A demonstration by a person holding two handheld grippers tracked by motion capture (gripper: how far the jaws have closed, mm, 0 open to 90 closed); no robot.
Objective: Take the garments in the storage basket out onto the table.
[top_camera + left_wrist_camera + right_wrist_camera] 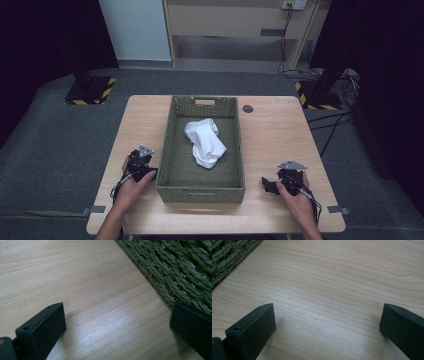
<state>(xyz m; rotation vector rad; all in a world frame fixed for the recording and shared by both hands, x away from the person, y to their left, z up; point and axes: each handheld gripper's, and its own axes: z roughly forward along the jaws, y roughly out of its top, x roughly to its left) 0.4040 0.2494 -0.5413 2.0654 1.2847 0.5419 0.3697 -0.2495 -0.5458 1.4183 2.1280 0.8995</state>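
Left gripper (141, 167): resting on the table at 9 o'clock of the basket, just beside its left wall; held in the person's left hand (131, 187); grey three-cornered plate on top; jaws spread wide in the left gripper view (117, 322), bare wood between them, nothing pinched; one jaw tip close against the woven wall.

Table (280, 135): light wood, grain running across; small dark round disc (247, 108) at 1 o'clock of the basket, well apart from both grippers.

Basket (201, 189): green woven, rectangular, centred on the table; cut-out handle in far and near walls; weave seen close at 1 o'clock in the left gripper view (175, 272); corner at 10 o'clock in the right gripper view (227, 257).

White cloth (205, 141): crumpled inside the basket, lying on its floor, slightly toward 12 o'clock of the basket's middle; touched by neither gripper.

Right gripper (272, 185): on the table at 4 o'clock of the basket, apart from its right wall; held in the right hand (296, 197); jaws spread wide in the right gripper view (327, 321), bare wood between, nothing pinched.
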